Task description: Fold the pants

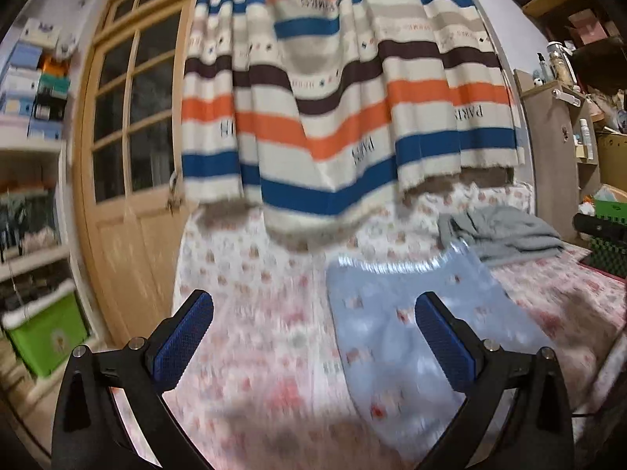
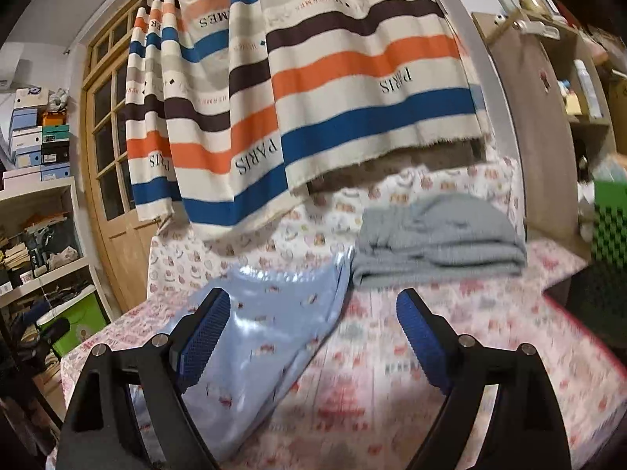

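On bed: blue pants flat | L hand-held gripper & R hand-held gripper wide, empty

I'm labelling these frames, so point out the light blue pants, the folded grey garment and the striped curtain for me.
light blue pants [image 2: 266,337], right wrist view, middle of the fabric.
folded grey garment [image 2: 439,246], right wrist view, centre of the pile.
striped curtain [image 1: 333,90], left wrist view, central hanging fold.
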Available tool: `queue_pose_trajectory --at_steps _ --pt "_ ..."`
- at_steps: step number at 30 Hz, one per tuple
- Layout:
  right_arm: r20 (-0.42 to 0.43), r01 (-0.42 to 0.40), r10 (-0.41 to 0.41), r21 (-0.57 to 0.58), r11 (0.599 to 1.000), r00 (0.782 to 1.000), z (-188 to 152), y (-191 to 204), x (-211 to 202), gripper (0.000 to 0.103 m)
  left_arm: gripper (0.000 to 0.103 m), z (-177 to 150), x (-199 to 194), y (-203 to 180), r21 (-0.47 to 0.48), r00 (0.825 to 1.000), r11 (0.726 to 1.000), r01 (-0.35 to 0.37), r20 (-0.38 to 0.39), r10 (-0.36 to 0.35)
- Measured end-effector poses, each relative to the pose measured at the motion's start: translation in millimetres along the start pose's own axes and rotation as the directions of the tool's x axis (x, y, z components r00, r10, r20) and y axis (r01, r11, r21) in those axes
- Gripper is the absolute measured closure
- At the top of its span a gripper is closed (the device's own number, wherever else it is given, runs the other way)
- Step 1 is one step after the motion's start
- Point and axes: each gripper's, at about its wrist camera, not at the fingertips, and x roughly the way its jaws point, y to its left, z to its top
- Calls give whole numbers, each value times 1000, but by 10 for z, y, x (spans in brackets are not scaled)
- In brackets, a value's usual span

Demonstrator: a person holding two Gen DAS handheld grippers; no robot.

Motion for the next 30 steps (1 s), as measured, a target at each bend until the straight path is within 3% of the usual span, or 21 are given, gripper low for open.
queue_pose_trajectory --at_steps 4,7,9,12,15,20,23,26,28,30 --pt "59 -14 18 -61 998 998 226 25 90 15 1 278 171 2 -1 998 1000 -4 61 4" --pt "95 -31 43 -128 991 995 361 67 172 12 1 482 232 16 -49 983 999 -17 180 26" --pt "107 -31 49 -166 986 993 420 107 248 12 1 618 416 17 -63 986 998 -6 164 16" --pt "69 -57 70 -171 984 995 534 146 423 12 1 813 714 44 -100 990 994 45 140 -31" --pt "5 -114 115 -128 985 993 680 155 635 12 1 1030 937 -37 -62 988 998 31 153 -21" --pt "-123 -165 158 -49 985 980 1017 159 1110 12 1 1342 1256 -128 -92 989 994 53 141 -40" --pt "-270 -182 175 1 983 947 1197 131 1596 12 1 1442 1528 -179 -104 994 994 45 103 -34" --pt "-347 -190 201 67 980 916 1219 58 1987 12 1 1436 1808 -187 -129 997 989 67 46 -62" --pt "-414 -188 223 122 974 883 1157 -5 2304 13 1 1375 1950 -165 -149 998 987 56 33 -52" --pt "-479 -174 231 161 972 847 1037 -62 2558 21 1 1306 2134 -155 -137 999 989 51 -7 -52"
